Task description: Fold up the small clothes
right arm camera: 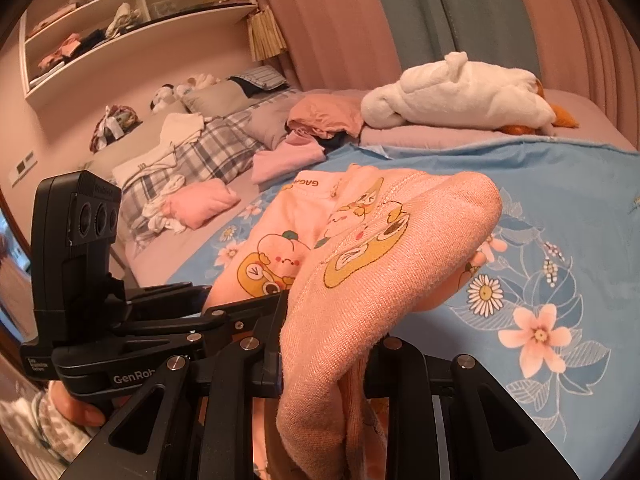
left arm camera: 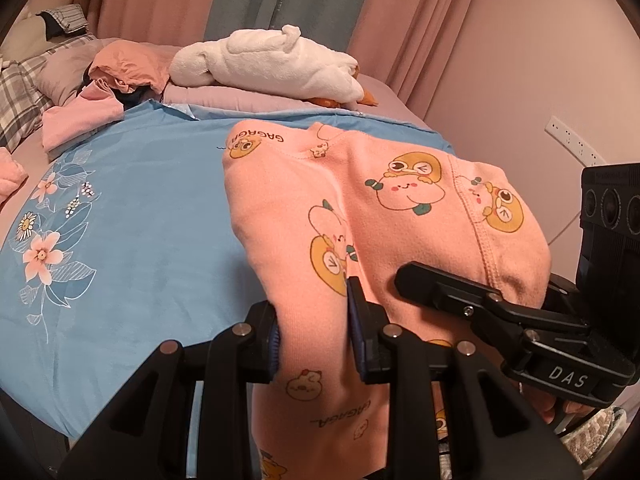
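Note:
A small peach garment (left arm camera: 360, 208) printed with cartoon peaches and ducks hangs over the near edge of the blue floral sheet (left arm camera: 132, 216). My left gripper (left arm camera: 314, 336) is shut on a bunched fold of it, cloth pinched between the blue pads. The right gripper (left arm camera: 460, 292) comes in from the right, its black finger lying on the same cloth. In the right wrist view the garment (right arm camera: 360, 280) drapes thickly over my right gripper (right arm camera: 324, 356), which is shut on it; the right-hand finger is mostly hidden by cloth. The left gripper (right arm camera: 192, 300) and a hand (right arm camera: 80, 404) sit at left.
A white plush goose (left arm camera: 272, 68) lies on the far side of the bed. Folded and crumpled pink clothes (right arm camera: 200, 204), a plaid blanket (right arm camera: 200, 156) and pillows are at the left. Wall shelves (right arm camera: 120, 12) hold clothes. Pink and grey curtains hang behind.

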`<state>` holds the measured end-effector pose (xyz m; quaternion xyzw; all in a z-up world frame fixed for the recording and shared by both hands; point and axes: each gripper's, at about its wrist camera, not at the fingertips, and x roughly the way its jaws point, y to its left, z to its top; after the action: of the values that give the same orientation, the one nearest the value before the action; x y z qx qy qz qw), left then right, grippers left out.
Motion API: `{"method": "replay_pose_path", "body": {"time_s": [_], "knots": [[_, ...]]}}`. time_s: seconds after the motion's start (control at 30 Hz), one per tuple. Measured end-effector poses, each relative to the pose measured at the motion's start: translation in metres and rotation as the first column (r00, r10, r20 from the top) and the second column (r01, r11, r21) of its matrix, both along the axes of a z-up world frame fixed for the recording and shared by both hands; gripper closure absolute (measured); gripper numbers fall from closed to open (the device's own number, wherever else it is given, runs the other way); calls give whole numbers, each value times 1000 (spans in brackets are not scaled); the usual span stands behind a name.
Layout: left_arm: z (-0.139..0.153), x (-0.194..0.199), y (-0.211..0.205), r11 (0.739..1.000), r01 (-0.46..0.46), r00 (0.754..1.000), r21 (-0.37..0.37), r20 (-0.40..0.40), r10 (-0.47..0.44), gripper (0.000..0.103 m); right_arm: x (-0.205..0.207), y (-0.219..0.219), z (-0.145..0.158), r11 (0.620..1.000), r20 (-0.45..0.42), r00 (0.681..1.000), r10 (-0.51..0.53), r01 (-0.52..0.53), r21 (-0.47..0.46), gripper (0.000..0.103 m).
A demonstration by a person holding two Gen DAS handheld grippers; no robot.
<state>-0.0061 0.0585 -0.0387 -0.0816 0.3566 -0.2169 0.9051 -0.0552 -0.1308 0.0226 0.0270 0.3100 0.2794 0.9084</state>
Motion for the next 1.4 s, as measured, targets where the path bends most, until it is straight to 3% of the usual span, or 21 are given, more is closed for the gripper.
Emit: {"method": "replay_pose_path", "body": {"time_s": [0.63, 1.4], "knots": [[-8, 6, 17, 999, -26, 999, -22, -26, 26, 75, 10, 19, -3, 999, -13, 1000, 23, -24, -31, 76], [-30, 45, 34, 998, -68, 993, -15, -95, 66, 75, 37, 38, -20, 999, -73, 996, 42, -44, -27, 76]]}}
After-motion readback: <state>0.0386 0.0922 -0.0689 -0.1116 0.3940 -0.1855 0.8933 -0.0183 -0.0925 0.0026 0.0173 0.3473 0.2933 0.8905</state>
